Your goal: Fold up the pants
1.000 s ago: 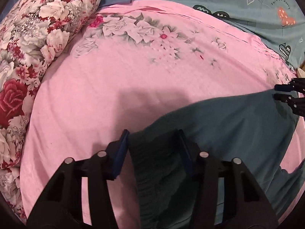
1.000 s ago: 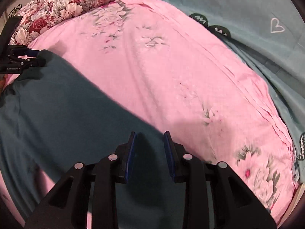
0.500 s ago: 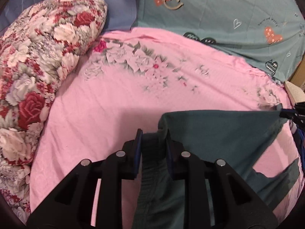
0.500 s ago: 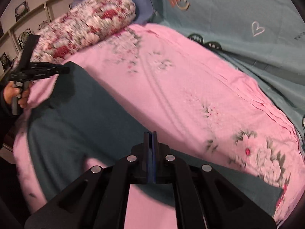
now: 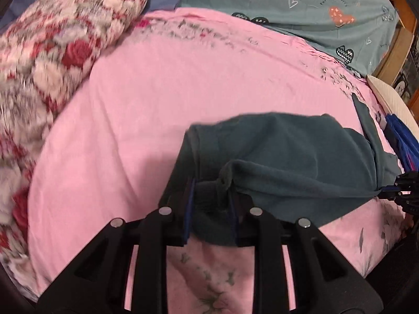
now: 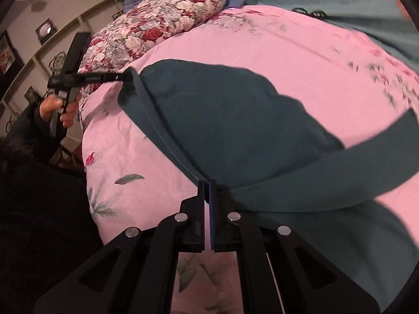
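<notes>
Dark teal pants [image 5: 288, 157] lie partly on the pink bedspread [image 5: 131, 104], with one edge lifted and stretched between my two grippers. My left gripper [image 5: 212, 191] is shut on a bunched corner of the fabric. In the right wrist view my right gripper [image 6: 208, 185] is shut on a thin edge of the pants [image 6: 222, 120]. A band of the cloth runs off to the right from it. The left gripper [image 6: 123, 77] shows at the far left there, held by a hand [image 6: 52, 107]. The right gripper [image 5: 392, 192] shows at the right edge of the left wrist view.
A red and white floral pillow [image 5: 52, 52] lies at the far left of the bed. A teal sheet with hearts [image 5: 301, 5] covers the far side. Blue cloth [image 5: 403, 141] sits at the right edge. A wall with framed pictures [image 6: 39, 31] stands beyond the bed's left side.
Both grippers closed on the pants' edge, lifted it and drew it back towards the near side. The fabric now hangs taut between them, folding over the part on the bed.
</notes>
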The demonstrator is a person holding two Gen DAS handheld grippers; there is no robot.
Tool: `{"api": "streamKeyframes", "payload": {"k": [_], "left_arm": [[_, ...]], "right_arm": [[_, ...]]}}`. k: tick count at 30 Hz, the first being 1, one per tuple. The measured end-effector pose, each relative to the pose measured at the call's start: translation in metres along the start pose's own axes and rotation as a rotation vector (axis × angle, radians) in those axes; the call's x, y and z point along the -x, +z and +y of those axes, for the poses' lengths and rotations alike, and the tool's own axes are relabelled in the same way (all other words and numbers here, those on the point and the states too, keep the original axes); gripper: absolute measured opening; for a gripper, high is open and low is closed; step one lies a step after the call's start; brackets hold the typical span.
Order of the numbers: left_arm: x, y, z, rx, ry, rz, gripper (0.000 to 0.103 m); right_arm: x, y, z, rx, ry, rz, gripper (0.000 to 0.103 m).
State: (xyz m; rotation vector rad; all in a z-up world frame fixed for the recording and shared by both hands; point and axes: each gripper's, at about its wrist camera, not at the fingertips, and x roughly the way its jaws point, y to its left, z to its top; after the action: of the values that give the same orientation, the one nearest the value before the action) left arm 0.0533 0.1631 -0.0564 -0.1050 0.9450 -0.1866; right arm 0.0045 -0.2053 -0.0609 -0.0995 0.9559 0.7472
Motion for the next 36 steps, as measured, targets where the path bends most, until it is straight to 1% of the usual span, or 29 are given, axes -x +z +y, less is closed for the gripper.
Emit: {"api": "streamKeyframes", "payload": {"k": [1,4,6,7,9,10,11,12,13,14,15,16,18,19,22,24,25,27,29,30,31,32,33,34,35,36], "left_arm": [[0.0,-0.003,0.002,0.006,-0.004,-0.009,0.025],[0.003,-0.003,0.004,0.011,-0.006,-0.027,0.025],[0.011,0.005,0.004,0.008,0.017,-0.067,0.024],[0.016,0.011,0.004,0.013,0.035,-0.09,0.023],[0.033,0.022,0.008,0.032,0.042,-0.154,0.023],[0.041,0.025,0.007,0.022,0.052,-0.181,0.023],[0.046,0.026,0.006,0.004,0.06,-0.191,0.023],[0.046,0.022,0.005,-0.021,0.058,-0.182,0.024],[0.042,0.017,0.004,-0.042,0.061,-0.157,0.03],[0.033,0.006,0.004,-0.068,0.083,-0.117,0.033],[0.025,-0.004,0.005,-0.082,0.112,-0.082,0.043],[0.018,-0.012,0.01,-0.082,0.127,-0.052,0.051],[0.013,-0.025,0.022,-0.045,0.12,-0.014,0.056],[0.015,-0.028,0.027,-0.028,0.118,-0.012,0.061],[0.031,-0.029,0.034,0.008,0.117,-0.052,0.07],[0.046,-0.022,0.031,0.022,0.102,-0.091,0.072],[0.052,-0.018,0.027,0.024,0.08,-0.108,0.072],[0.062,-0.01,0.01,0.006,0.025,-0.142,0.073],[0.068,-0.003,-0.014,-0.037,-0.023,-0.177,0.081],[0.067,0.001,-0.028,-0.069,-0.03,-0.19,0.086],[0.062,0.003,-0.041,-0.096,-0.029,-0.19,0.089],[0.049,0.004,-0.049,-0.107,-0.024,-0.164,0.089],[0.035,0.003,-0.05,-0.102,-0.019,-0.119,0.089],[0.016,0.002,-0.048,-0.083,-0.013,-0.058,0.089],[0.0,-0.002,-0.044,-0.063,-0.001,0.0,0.088],[-0.014,-0.008,-0.039,-0.051,0.022,0.046,0.086]], "right_arm": [[0.002,0.0,-0.001,-0.02,0.007,-0.028,0.002],[0.007,0.004,0.001,-0.033,0.015,-0.074,0.002],[0.01,0.007,0.003,-0.036,0.02,-0.096,0.002],[0.012,0.009,0.004,-0.044,0.031,-0.113,0.002],[0.017,0.013,0.007,-0.048,0.07,-0.139,0.002],[0.017,0.013,0.01,-0.04,0.076,-0.134,0.002],[0.012,0.012,0.014,-0.026,0.072,-0.115,0.002],[0.007,0.011,0.015,-0.017,0.065,-0.089,0.002],[0.0,0.008,0.017,-0.012,0.051,-0.058,0.002],[-0.006,0.005,0.016,-0.017,0.047,-0.036,0.002],[-0.009,0.002,0.014,-0.028,0.054,-0.027,0.002],[-0.009,0.001,0.012,-0.039,0.062,-0.028,0.002],[-0.009,0.001,0.011,-0.045,0.076,-0.032,0.002],[-0.009,0.001,0.011,-0.043,0.078,-0.032,0.002],[-0.01,0.001,0.014,-0.033,0.079,-0.028,0.003],[-0.011,0.0,0.013,-0.035,0.084,-0.024,0.003],[-0.012,-0.001,0.013,-0.04,0.085,-0.023,0.003],[-0.012,-0.002,0.013,-0.045,0.088,-0.018,0.003],[-0.012,-0.003,0.012,-0.048,0.09,-0.015,0.003],[-0.012,-0.003,0.012,-0.05,0.092,-0.011,0.003],[-0.013,-0.004,0.012,-0.05,0.093,-0.003,0.005],[-0.013,-0.004,0.012,-0.049,0.091,0.007,0.005],[-0.013,-0.004,0.013,-0.047,0.085,0.013,0.006],[-0.009,-0.003,0.014,-0.042,0.078,0.011,0.007],[-0.003,-0.001,0.014,-0.037,0.066,-0.004,0.009],[0.009,0.002,0.011,-0.033,0.029,-0.037,0.011]]}}
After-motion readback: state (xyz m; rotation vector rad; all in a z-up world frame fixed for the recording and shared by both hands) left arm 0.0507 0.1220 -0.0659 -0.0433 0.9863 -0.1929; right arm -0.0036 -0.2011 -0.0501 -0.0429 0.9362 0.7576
